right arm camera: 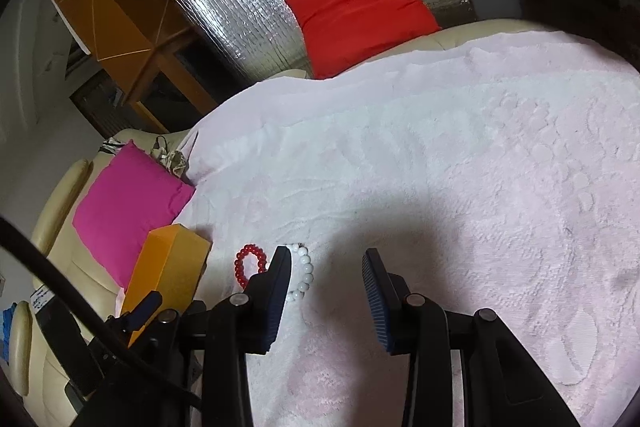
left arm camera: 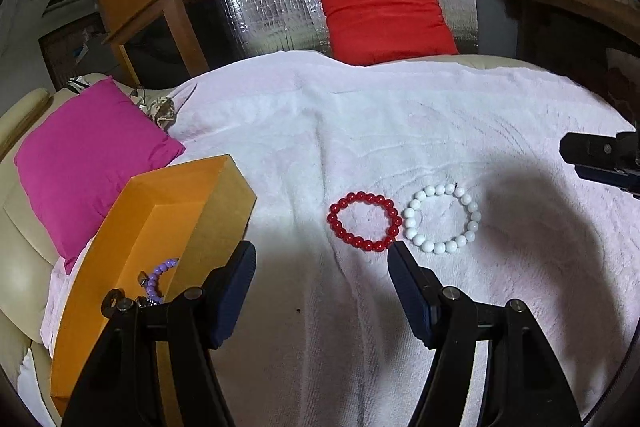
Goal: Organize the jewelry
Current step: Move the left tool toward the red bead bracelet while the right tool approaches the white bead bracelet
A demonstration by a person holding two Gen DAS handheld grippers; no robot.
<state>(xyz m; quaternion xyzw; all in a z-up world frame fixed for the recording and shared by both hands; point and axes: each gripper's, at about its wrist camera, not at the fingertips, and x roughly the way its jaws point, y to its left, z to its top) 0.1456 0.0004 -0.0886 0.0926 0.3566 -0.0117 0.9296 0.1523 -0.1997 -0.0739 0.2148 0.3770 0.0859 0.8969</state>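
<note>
Two round bead bracelets lie flat on a fluffy pale-pink towel (left arm camera: 360, 131), touching side by side: a glossy red bracelet (left arm camera: 364, 221) on the left, a white bracelet (left arm camera: 442, 219) on the right. Far left stands one open orange cardboard box (left arm camera: 160, 219) holding a purple bead strand (left arm camera: 158, 277). The left hand-held gripper (left arm camera: 322, 251) is released, empty, near the red beads; the right hand-held gripper (right arm camera: 327, 259) is likewise spread, grasping nothing.

No writing, brand or number can be read in either view; a small white label (right arm camera: 40, 297) at the lower left of the right wrist view is too blurred.
</note>
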